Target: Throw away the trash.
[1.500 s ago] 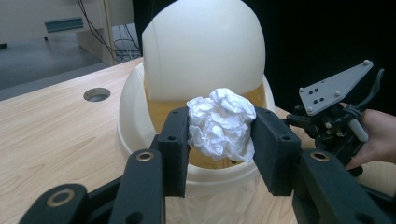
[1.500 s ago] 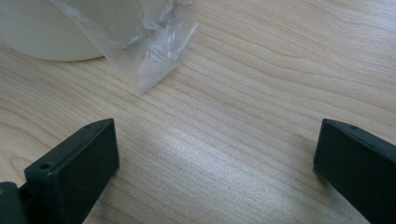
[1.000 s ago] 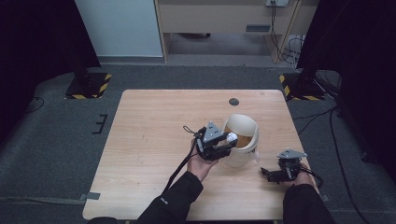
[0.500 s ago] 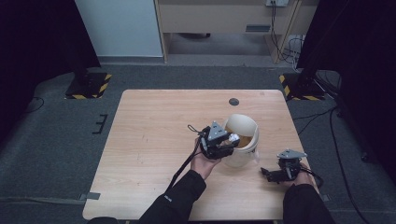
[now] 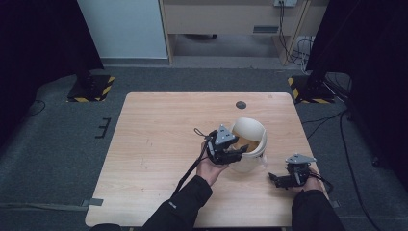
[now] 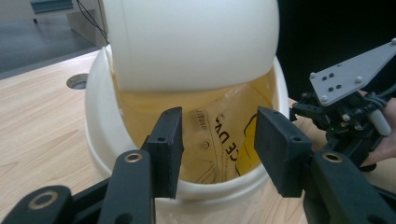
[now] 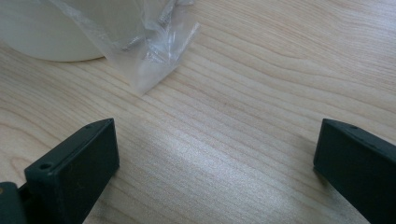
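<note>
Bin (image 5: 250,144), white, with a swing lid (image 6: 191,42) tilted open, stands on the right half of the table (image 5: 159,144), lined with a yellowish bag (image 6: 224,140) bearing dark print. A clear plastic corner (image 7: 154,60) of bag lies on the wood beside the bin's base, seen in the right gripper view.

Surface: pale wood-grain tabletop, rounded corners, a small dark round port (image 5: 241,105) near the far edge. Otherwise bare.

Room: grey carpet floor (image 5: 53,144); dark curtains on both sides; two stand bases with yellow-black hazard stripes (image 5: 91,89), one at each far corner of the table; a white panel (image 5: 122,26) and a wooden cabinet (image 5: 226,17) at the back; cables (image 5: 293,43) trailing near the right rear.

Left gripper (image 5: 239,156) sits at the bin's near-left rim, jaws spread apart and framing the mouth of the bin, holding nothing. Right gripper (image 5: 274,179) rests low near the table's right front edge, well apart from the bin, jaws wide apart over bare wood, holding nothing.

Against the frame a second ago: the left gripper has pushed a little further right and in toward the bin's opening. Bin and right gripper unchanged in place.
</note>
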Tool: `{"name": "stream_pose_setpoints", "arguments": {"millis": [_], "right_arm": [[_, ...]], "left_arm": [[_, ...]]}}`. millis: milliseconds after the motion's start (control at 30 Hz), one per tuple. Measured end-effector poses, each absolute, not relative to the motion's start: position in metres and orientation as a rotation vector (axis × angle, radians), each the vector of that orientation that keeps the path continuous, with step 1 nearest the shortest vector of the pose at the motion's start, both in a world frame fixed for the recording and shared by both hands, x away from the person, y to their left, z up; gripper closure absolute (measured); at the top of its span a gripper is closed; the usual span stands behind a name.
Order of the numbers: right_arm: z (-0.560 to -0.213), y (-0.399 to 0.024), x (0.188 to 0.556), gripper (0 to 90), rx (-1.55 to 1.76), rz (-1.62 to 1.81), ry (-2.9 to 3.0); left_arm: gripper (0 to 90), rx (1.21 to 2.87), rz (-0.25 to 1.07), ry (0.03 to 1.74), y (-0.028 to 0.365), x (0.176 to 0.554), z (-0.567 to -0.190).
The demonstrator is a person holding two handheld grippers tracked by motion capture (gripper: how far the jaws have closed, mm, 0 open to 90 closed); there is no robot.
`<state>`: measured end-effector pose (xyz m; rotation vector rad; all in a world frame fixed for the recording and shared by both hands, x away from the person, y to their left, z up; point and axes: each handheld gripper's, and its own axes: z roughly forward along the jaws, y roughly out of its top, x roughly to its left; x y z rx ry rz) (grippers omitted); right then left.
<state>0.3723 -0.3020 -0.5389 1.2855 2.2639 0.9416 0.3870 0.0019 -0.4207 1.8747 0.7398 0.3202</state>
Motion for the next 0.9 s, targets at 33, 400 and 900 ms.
{"name": "stream_pose_setpoints", "arguments": {"millis": [33,400,900], "right_arm": [[-0.539,-0.302,0.372,0.4,1.285,0.942,2.264],[-0.539,-0.302,0.372,0.4,1.286,0.942,2.264],[-0.539,-0.302,0.372,0.4,1.286,0.942,2.264]], "left_arm": [[51.2,1.875,0.32,0.74,0.002,0.387,-0.421],[48.1,1.869,0.36,0.741,0.038,0.372,-0.405],[44.1,1.927,0.395,0.873,0.107,0.36,-0.434]]}}
